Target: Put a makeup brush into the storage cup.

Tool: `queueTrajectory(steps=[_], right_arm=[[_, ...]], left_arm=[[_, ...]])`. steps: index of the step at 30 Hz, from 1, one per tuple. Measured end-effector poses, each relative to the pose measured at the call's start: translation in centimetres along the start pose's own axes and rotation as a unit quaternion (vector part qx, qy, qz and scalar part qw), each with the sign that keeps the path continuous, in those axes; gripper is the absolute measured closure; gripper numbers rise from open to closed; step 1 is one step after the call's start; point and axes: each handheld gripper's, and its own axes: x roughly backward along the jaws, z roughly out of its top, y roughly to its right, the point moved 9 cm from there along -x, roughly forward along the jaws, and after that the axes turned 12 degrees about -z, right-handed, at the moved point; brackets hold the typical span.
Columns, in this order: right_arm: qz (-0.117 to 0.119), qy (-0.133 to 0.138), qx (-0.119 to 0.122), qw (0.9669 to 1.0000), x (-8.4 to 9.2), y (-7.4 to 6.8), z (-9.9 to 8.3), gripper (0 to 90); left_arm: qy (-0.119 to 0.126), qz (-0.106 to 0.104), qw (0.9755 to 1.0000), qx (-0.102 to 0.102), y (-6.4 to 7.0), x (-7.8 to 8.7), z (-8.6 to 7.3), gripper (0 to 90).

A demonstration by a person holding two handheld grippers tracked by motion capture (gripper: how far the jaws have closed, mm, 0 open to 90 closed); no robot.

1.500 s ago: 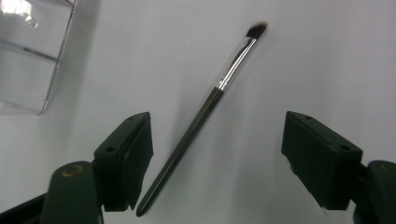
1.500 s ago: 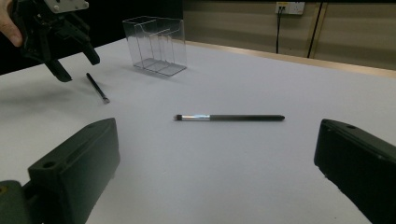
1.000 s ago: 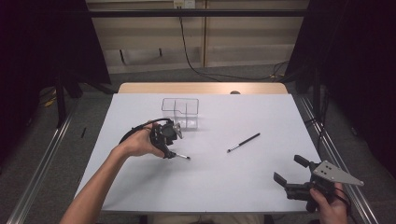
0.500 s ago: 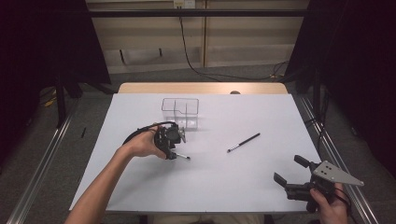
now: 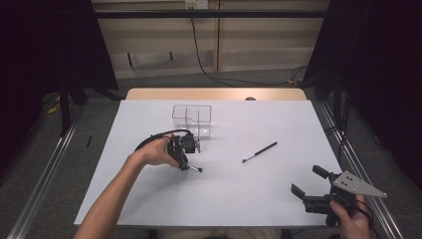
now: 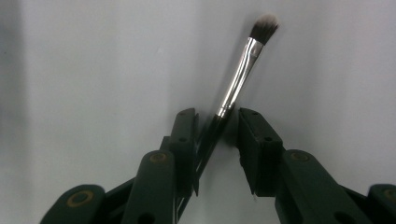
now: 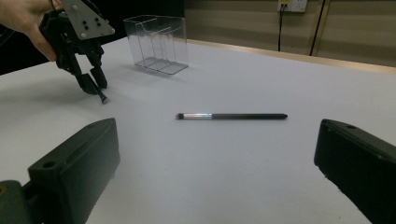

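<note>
Your left tongs (image 5: 188, 167) point down at the white table (image 5: 234, 199), left of its middle, and their jaws are nearly closed around the dark handle of a small makeup brush (image 6: 240, 74). In the left gripper view the handle leans against one jaw while a narrow gap shows on the other side, so I cannot tell if the grip is firm. The brush's bristle tip (image 5: 199, 170) sticks out toward the table's middle. A clear plastic box (image 5: 192, 119) with compartments stands just behind those tongs. A second, longer brush (image 5: 259, 152) lies flat near the centre, touching nothing. Your right tongs (image 5: 311, 183) hover at the near right corner, jaws wide apart and holding nothing.
</note>
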Motion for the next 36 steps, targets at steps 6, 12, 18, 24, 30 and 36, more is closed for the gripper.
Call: queueTrajectory(steps=[6, 12, 18, 24, 30, 36], right_arm=[[0.001, 0.000, -0.001, 1.0000, 0.02, 0.01, 0.00, 0.0], [0.000, 0.001, -0.002, 1.0000, 0.15, 0.07, -0.01, 0.0], [-0.001, 0.001, -0.002, 1.0000, 0.23, 0.06, -0.03, 0.0], [-0.003, 0.000, -0.003, 1.0000, 0.17, 0.15, -0.05, 0.0], [0.000, 0.002, 0.002, 1.0000, 0.23, 0.14, 0.01, 0.0], [0.000, 0.002, 0.001, 1.0000, 0.26, 0.16, 0.02, 0.0]], left_arm=[[-0.012, -0.008, 0.9997, 0.021, -0.24, 0.00, 0.26, 75.9], [-0.019, -0.011, 0.9995, 0.022, -0.34, 0.08, 0.25, 84.2], [-0.006, -0.016, 0.9994, 0.031, -0.37, 0.15, 0.19, 84.3], [0.017, -0.019, 0.9990, 0.037, -0.49, 0.29, -0.04, 84.4], [0.040, -0.016, 0.9978, 0.051, -0.82, 0.44, -0.14, 84.4], [0.075, -0.017, 0.9948, 0.067, -0.85, 0.81, -0.09, 84.4]])
